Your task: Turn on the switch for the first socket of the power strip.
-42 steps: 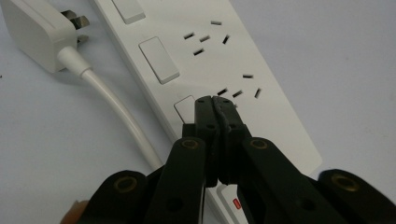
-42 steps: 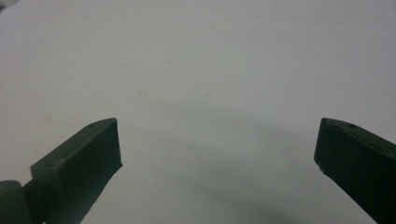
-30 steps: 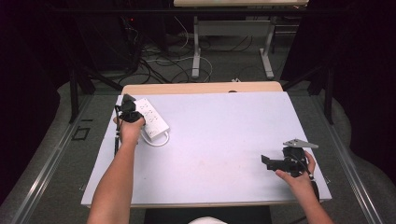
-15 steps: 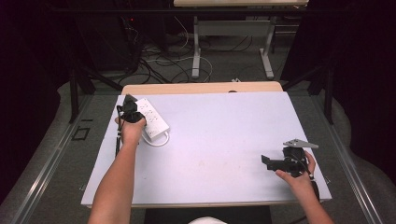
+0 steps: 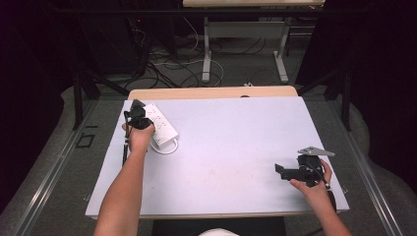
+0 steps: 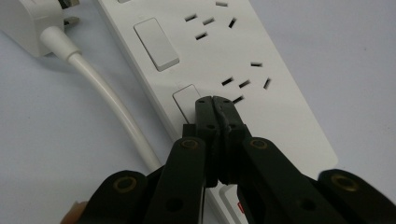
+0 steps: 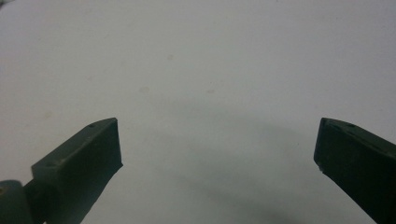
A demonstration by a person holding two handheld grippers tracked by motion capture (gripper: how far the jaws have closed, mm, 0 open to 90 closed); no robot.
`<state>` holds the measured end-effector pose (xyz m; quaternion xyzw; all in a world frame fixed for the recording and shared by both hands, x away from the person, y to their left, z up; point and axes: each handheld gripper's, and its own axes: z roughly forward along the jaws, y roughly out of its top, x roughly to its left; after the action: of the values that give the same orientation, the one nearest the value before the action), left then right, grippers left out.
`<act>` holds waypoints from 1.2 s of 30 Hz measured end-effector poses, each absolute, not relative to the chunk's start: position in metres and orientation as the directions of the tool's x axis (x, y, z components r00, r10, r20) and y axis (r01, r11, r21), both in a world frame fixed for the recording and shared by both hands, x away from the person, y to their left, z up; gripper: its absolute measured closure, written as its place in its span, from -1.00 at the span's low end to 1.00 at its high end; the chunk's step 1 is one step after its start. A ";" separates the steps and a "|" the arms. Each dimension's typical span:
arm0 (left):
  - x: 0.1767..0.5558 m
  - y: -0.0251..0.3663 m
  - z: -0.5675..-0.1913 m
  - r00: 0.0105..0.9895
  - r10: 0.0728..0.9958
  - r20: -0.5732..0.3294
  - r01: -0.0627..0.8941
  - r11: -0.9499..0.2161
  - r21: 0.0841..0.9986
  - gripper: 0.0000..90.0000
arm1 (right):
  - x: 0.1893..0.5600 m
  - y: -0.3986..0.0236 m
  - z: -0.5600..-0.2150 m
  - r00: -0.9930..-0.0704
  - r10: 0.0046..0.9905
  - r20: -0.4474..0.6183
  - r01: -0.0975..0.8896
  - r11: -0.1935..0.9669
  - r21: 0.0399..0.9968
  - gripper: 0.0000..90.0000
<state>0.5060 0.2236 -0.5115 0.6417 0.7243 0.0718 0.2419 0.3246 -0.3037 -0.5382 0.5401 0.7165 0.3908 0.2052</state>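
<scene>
A white power strip (image 5: 163, 126) lies at the table's far left, its white cord (image 6: 116, 112) looping beside it and a white plug (image 6: 28, 18) near its end. My left gripper (image 5: 139, 118) points down at it. In the left gripper view the left gripper (image 6: 214, 100) is shut with nothing between its jaws, and its tips rest at the edge of a rocker switch (image 6: 187, 97) on the power strip (image 6: 266, 60). My right gripper (image 5: 284, 171) sits near the table's front right corner, and in its own view the right gripper (image 7: 217, 140) stands wide open over bare table.
The pale grey table top (image 5: 236, 132) lies between the two hands. Beyond the far edge are a wooden board (image 5: 211, 92), floor cables (image 5: 167, 64) and desk legs (image 5: 206, 49). Dark curtains close off both sides.
</scene>
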 end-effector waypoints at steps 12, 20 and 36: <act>0.507 0.226 -0.513 -0.073 0.954 -0.291 0.906 0.185 0.380 1.00 | 0.324 -0.304 -0.538 -0.341 0.931 0.130 0.617 0.117 0.778 -1.00; 0.508 0.229 -0.515 -0.081 0.947 -0.310 0.904 0.201 0.378 1.00 | 0.324 -0.304 -0.538 -0.342 0.931 0.129 0.615 0.119 0.779 -0.99; 0.509 0.232 -0.515 -0.102 0.935 -0.339 0.909 0.227 0.351 1.00 | 0.324 -0.305 -0.537 -0.341 0.932 0.124 0.612 0.119 0.782 -0.99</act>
<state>0.5092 0.2317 -0.5146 0.6213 0.7419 0.0264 0.2508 0.3237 -0.3046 -0.5373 0.5363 0.7196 0.3907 0.2048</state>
